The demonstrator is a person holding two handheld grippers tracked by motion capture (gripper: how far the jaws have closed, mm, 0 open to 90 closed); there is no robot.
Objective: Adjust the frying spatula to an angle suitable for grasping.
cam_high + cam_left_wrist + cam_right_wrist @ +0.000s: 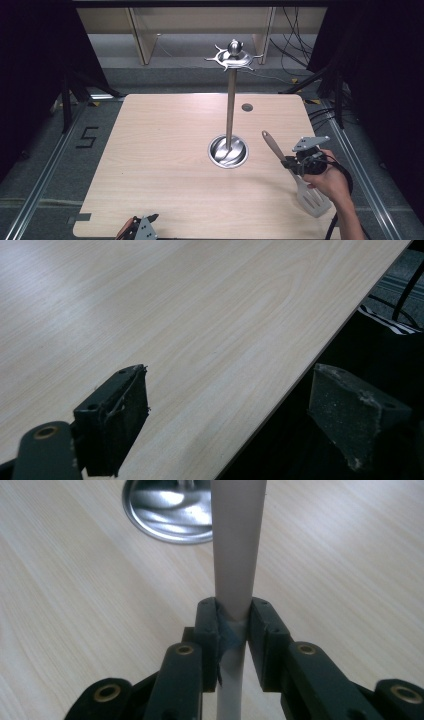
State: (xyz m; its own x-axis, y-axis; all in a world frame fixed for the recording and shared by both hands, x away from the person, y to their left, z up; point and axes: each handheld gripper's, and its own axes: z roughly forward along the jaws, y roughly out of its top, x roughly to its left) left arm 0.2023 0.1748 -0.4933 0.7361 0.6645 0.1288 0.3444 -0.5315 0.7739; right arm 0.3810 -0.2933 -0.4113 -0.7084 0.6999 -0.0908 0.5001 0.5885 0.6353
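Note:
A slotted spatula [311, 196] with a wooden handle [273, 144] hangs above the table's right side, its blade toward the person and its handle pointing at the stand. My right gripper [292, 162] is shut on the spatula's neck. In the right gripper view the two black jaws clamp the pale handle [236, 545], and my right gripper [234, 625] faces the stand's base [167, 515]. A steel utensil stand [230, 107] rises from a round base [228, 150] mid-table, with hooks [233, 57] at its top. My left gripper [145, 226] rests at the table's near edge; its jaws stand wide apart over bare wood, my left gripper [230, 407] holding nothing.
The light wooden table [165, 165] has a small round cable hole [247, 107] behind the stand. Its near edge [300, 375] runs between the left jaws. Black cables lie on the floor at the back right [295, 55]. Metal rails flank the table.

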